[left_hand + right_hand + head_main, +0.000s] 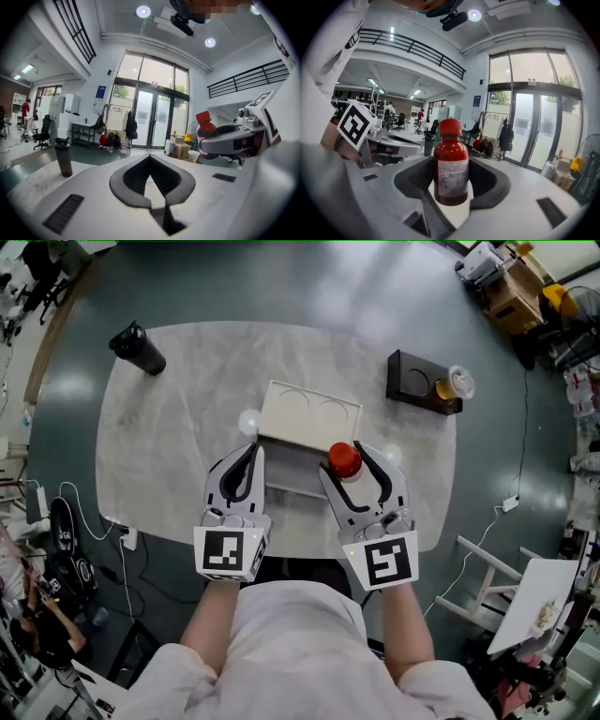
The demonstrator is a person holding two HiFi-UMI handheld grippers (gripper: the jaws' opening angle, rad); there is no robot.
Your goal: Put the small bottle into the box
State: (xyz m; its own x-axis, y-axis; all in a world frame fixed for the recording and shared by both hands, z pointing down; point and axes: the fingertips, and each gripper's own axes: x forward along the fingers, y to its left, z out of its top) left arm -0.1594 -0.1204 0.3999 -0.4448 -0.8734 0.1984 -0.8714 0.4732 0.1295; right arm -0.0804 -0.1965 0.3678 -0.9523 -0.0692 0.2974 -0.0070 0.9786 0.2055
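Small bottle clamped in my right tongs, at the white box

My right gripper is closed on the small bottle. It has red contents, a red cap and a pale label, and it stands upright between the dark pads. In the head view it sits over the near right corner of the box, whose pale lid shows two round recesses. My left gripper has its jaws together with nothing between them and hangs just beside the box's near left side. On the marble table a black tumbler stands far left, and a black tray with a cup sits far right.
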